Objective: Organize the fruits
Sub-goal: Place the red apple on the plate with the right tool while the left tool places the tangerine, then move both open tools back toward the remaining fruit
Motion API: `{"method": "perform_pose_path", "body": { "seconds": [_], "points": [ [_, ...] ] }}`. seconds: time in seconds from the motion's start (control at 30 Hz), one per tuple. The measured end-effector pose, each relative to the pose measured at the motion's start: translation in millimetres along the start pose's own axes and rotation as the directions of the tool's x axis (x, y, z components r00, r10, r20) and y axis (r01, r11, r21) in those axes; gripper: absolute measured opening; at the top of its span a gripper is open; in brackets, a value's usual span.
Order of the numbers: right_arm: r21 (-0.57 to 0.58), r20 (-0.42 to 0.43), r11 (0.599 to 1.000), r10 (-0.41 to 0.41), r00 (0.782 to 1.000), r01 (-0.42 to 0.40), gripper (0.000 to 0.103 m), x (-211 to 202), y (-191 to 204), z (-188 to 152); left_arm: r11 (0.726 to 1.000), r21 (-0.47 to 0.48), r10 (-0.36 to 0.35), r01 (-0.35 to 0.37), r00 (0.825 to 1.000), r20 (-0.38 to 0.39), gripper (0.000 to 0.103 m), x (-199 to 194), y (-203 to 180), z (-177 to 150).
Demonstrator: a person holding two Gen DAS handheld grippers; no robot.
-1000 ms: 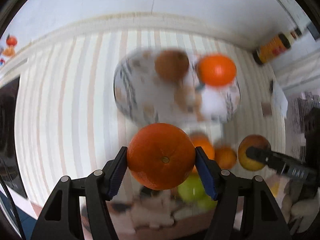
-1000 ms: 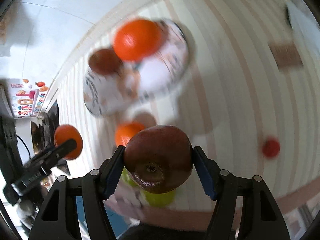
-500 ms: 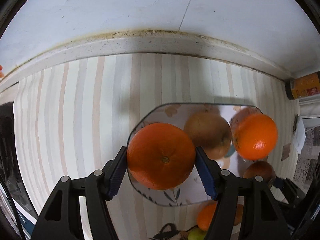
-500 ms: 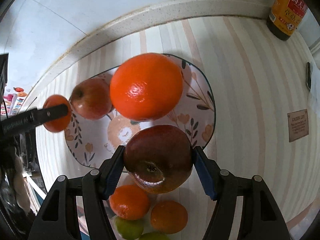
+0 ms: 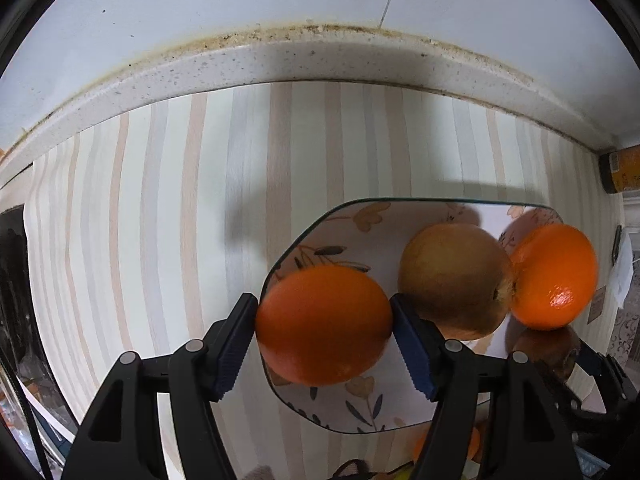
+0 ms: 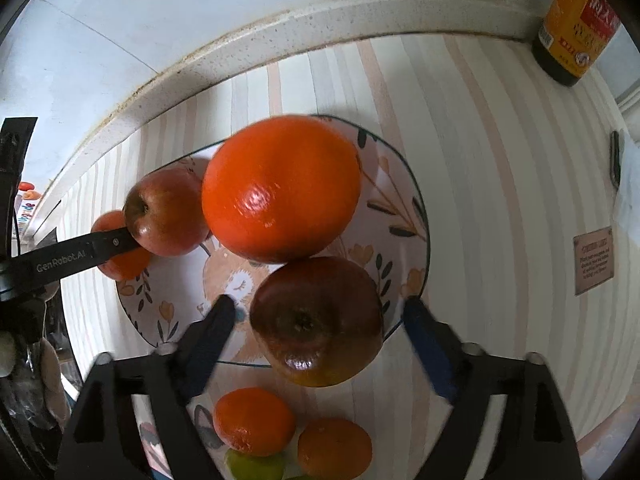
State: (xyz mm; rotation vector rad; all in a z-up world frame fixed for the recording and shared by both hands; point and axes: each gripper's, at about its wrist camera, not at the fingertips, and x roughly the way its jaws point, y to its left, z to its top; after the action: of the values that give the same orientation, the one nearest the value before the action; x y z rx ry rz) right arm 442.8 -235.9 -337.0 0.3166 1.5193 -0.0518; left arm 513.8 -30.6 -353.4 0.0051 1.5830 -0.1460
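Note:
My left gripper [image 5: 324,326] is shut on an orange [image 5: 323,325] and holds it over the left rim of the flowered plate [image 5: 360,412]. On the plate lie a yellow-brown apple [image 5: 454,280] and a big orange [image 5: 554,276]. My right gripper [image 6: 316,318] is open, its fingers apart from the dark red apple [image 6: 318,320] resting on the plate's near rim [image 6: 420,220]. The right wrist view also shows the big orange [image 6: 280,188], the red apple [image 6: 166,212] and the left gripper's finger [image 6: 80,256] on its orange [image 6: 120,264].
Two small oranges [image 6: 254,420] [image 6: 334,448] and a green fruit [image 6: 254,466] lie in front of the plate. A sauce bottle [image 6: 576,20] stands at the back right corner by the wall ledge [image 5: 320,60]. A small card [image 6: 594,260] lies at the right.
Both grippers came down and in toward the plate. My right gripper has opened and let go of the dark red apple on the plate's near rim. The left still grips its orange.

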Motion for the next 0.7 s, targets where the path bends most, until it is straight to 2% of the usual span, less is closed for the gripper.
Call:
{"method": "perform_pose_path", "body": {
  "seconds": [0.07, 0.1, 0.13, 0.2, 0.3, 0.5, 0.57, 0.7],
  "points": [
    [-0.007, -0.003, 1.0, -0.004, 1.0, 0.004, 0.096, -4.4, 1.8, 1.9, 1.0, -0.009, 0.001, -0.001, 1.0, 0.008, 0.07, -1.4, 1.0, 0.2],
    [-0.008, -0.004, 1.0, -0.007, 1.0, 0.007, 0.097, -6.6, 1.9, 1.8, 1.0, -0.011, 0.004, -0.004, 1.0, 0.015, 0.078, -4.3, 1.6, -0.5],
    [-0.009, -0.001, 1.0, -0.01, 1.0, 0.01, 0.099, -9.9, 1.8, 1.9, 1.0, -0.011, 0.011, -0.011, 1.0, 0.021, 0.09, -6.9, 2.1, -2.3],
    [-0.018, 0.011, 0.999, -0.031, 0.999, 0.031, 0.1, -16.5, 3.1, 1.9, 1.0, -0.019, 0.008, -0.007, 0.999, 0.035, 0.099, -14.1, 5.6, -7.0],
    [-0.049, 0.045, 0.996, -0.068, 0.997, 0.07, 0.1, -29.7, 7.0, -0.4, 1.0, -0.03, -0.006, 0.008, 0.998, 0.063, 0.099, -24.2, 9.0, -18.7],
    [-0.097, 0.119, 0.984, -0.139, 0.983, 0.151, 0.1, -59.4, 16.7, -22.5, 1.0, 0.001, 0.023, -0.024, 0.985, 0.168, 0.099, -55.8, -3.0, -65.0],
    [-0.093, 0.139, 0.986, -0.128, 0.982, 0.141, 0.1, -69.0, 17.4, -31.8, 0.998, 0.02, 0.047, -0.052, 0.975, 0.215, 0.099, -70.3, -5.8, -80.4],
    [-0.087, 0.202, 0.986, -0.125, 0.971, 0.144, 0.1, -93.3, 19.2, -55.7, 0.995, 0.041, 0.07, -0.088, 0.943, 0.326, 0.099, -105.1, -13.0, -112.7]
  ]
}}
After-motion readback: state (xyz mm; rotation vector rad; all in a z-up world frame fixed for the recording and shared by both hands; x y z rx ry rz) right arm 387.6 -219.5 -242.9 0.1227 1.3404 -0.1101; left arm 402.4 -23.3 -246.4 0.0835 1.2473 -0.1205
